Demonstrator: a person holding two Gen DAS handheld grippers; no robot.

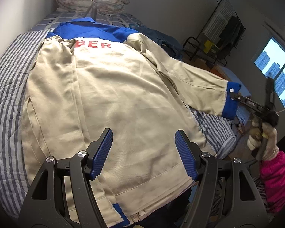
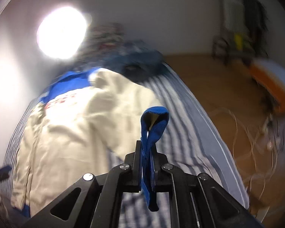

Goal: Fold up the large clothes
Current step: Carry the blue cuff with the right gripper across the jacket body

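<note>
One jacket (image 1: 114,95) lies lengthwise, collar (image 1: 81,21) far, hem (image 1: 142,188) near.

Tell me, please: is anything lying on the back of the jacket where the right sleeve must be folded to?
Nothing visible. The right gripper is shut on the blue cuff, and the jacket back is bare cloth. The other sleeve is already folded in along the far side. The open left gripper hovers over the hem.

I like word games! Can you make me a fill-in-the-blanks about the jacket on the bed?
1. The jacket lies on a ____ bedsheet.
2. The right tool is shut on the jacket's blue ____.
3. The letters on the jacket are ____.
4. The left tool is ____, holding nothing.

Missing words: striped; cuff; red; open
</note>
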